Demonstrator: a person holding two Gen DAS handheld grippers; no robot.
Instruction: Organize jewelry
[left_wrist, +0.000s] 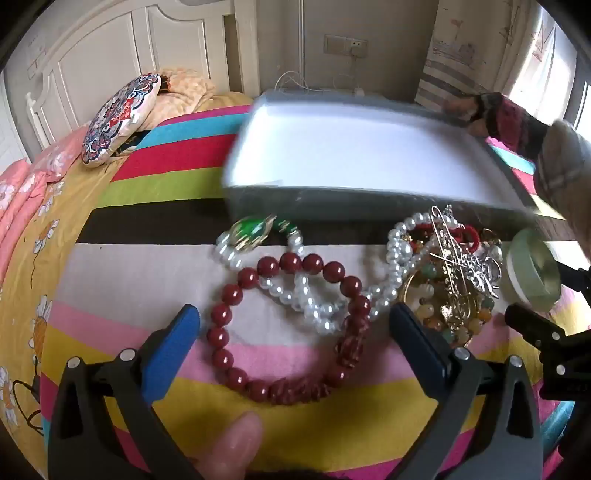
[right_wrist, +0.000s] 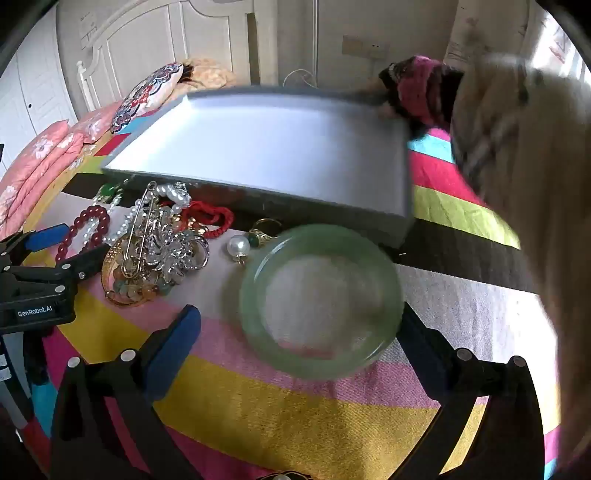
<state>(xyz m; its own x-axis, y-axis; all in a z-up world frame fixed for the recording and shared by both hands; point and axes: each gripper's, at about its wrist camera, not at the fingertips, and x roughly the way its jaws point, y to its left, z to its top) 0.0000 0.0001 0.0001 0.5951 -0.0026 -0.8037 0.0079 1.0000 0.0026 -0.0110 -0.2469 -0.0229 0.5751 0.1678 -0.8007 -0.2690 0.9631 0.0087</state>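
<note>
A grey tray with a white inside (left_wrist: 369, 162) (right_wrist: 266, 147) lies at the back of the striped bedspread, blurred; a hand in a dark red glove (right_wrist: 417, 92) holds its far right corner. In front lie a dark red bead bracelet (left_wrist: 288, 332), a white pearl strand with a green pendant (left_wrist: 306, 288), a tangle of gold and silver pieces (left_wrist: 458, 280) (right_wrist: 159, 251), a pearl earring (right_wrist: 236, 245) and a pale green jade bangle (right_wrist: 321, 299) (left_wrist: 532, 269). My left gripper (left_wrist: 295, 332) is open over the red bracelet. My right gripper (right_wrist: 299, 328) is open around the bangle.
A patterned round cushion (left_wrist: 118, 118) and pink quilt (left_wrist: 14, 199) lie at the back left. A white headboard and wall stand behind. A person's sleeve (right_wrist: 535, 184) fills the right side. My thumb (left_wrist: 236, 443) shows at the bottom.
</note>
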